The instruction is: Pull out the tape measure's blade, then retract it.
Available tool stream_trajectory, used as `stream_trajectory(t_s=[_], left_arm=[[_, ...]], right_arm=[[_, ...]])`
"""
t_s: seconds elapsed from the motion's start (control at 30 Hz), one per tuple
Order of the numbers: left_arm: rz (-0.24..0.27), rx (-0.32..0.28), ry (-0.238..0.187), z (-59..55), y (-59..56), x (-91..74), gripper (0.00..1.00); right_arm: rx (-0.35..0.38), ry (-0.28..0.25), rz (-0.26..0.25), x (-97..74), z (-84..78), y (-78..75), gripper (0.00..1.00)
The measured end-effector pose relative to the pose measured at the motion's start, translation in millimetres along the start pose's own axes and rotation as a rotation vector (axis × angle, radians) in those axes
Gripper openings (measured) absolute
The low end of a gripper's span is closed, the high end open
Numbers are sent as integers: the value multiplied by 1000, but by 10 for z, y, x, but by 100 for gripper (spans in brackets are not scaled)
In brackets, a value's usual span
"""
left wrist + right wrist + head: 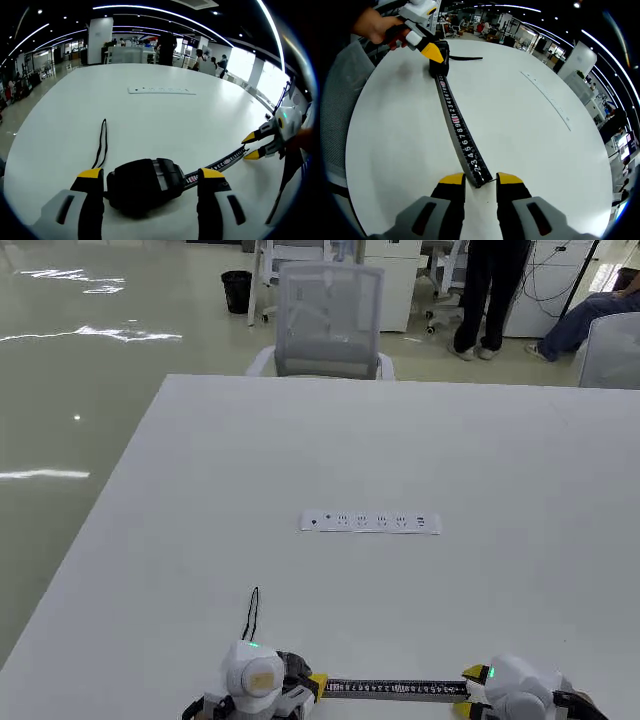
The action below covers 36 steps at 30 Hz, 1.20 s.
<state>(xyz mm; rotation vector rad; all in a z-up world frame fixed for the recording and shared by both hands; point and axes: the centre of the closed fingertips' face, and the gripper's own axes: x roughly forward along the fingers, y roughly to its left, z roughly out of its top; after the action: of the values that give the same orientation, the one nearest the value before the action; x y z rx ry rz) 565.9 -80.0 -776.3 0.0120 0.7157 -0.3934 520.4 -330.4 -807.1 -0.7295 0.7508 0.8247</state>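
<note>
White counter [200, 490] takes up most of what I see, broad and nearly bare, with a pale mesh chair [328, 320] pushed up to its far edge. A white power strip [370, 523] lies flat near the middle, well apart from the work.

Down at the near edge the person holds a pair of tongs in each hand. The left tongs [151, 175] are set wide around the black case [142, 182] of the tape measure, which sits on the counter between them; as far as I can judge they are pressing its sides and holding it in place. The right tongs [481, 180] are set narrow, one yellow tip on either side of the blade's free end. I cannot tell whether they actually pinch it or merely bracket it.

Between the two, the blade [457, 125] runs straight from the case, dark with white numbers, low over the counter. A thin black strap [101, 145] trails from the case away from the person.

My reading is that the pull-out is done or nearly so, since a good stretch of blade is already out. The retraction is what remains: the blade has to run back into the case.
</note>
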Motion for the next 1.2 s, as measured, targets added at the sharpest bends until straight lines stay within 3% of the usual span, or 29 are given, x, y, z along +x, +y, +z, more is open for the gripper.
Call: stream_trajectory(t_s=[0.07, 0.37, 0.77, 0.97, 1.2], left_arm=[[-5, -24, 4, -6, -7, 10, 71], [31, -19, 40, -98, 69, 29, 64], [57, -48, 39, -101, 87, 57, 64], [58, -37, 44, -102, 88, 55, 63], [76, -24, 85, -119, 88, 65, 61]], right_arm=[[7, 2, -12, -11, 6, -33, 20], [-12, 14, -10, 2, -13, -54, 17], [27, 19, -1, 10, -20, -56, 16], [7, 30, 9, 17, -45, -59, 14], [-8, 42, 16, 14, -49, -57, 13]])
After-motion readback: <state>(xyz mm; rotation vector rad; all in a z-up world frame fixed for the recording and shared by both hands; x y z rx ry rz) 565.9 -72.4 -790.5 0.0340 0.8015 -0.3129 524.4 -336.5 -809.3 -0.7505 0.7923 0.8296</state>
